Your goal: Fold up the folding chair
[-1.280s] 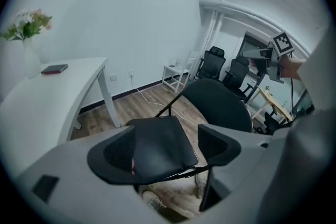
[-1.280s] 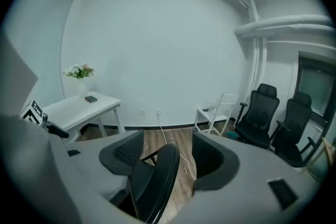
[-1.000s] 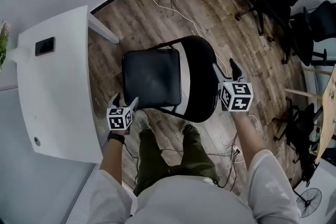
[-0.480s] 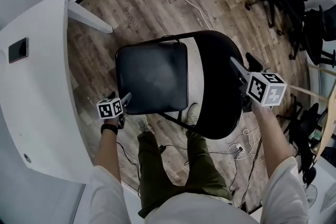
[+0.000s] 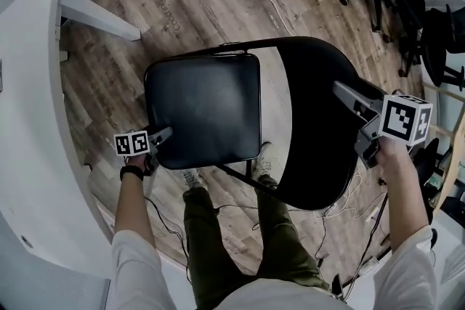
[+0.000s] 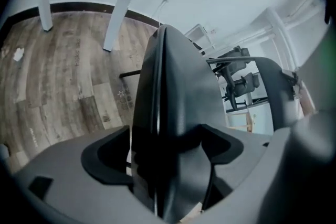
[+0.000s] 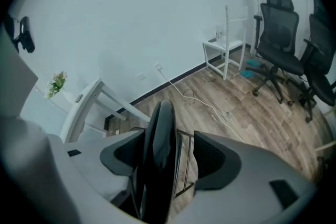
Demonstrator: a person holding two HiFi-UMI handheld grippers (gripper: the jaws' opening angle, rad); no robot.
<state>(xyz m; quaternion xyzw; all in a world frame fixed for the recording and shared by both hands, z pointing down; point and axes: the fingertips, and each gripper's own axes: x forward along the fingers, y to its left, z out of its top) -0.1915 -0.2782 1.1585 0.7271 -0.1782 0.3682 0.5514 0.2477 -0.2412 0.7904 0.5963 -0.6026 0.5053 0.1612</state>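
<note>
The folding chair (image 5: 247,112) stands unfolded on the wooden floor (image 5: 218,3) beside the white table (image 5: 29,120). Its seat (image 5: 203,109) lies flat and its backrest (image 5: 316,134) rises on the person's right. The left gripper (image 5: 161,134) straddles the seat's front corner nearest the person. Its jaws have just been widening and stand released, with the cushion's edge between them. The right gripper (image 5: 350,99) straddles the backrest's outer rim. Its jaws have just been narrowing, but a gap still shows beside one pad, so they are not clamped. Folding likely means swinging the seat's free edge, on the left gripper's side, up toward the backrest.
</note>
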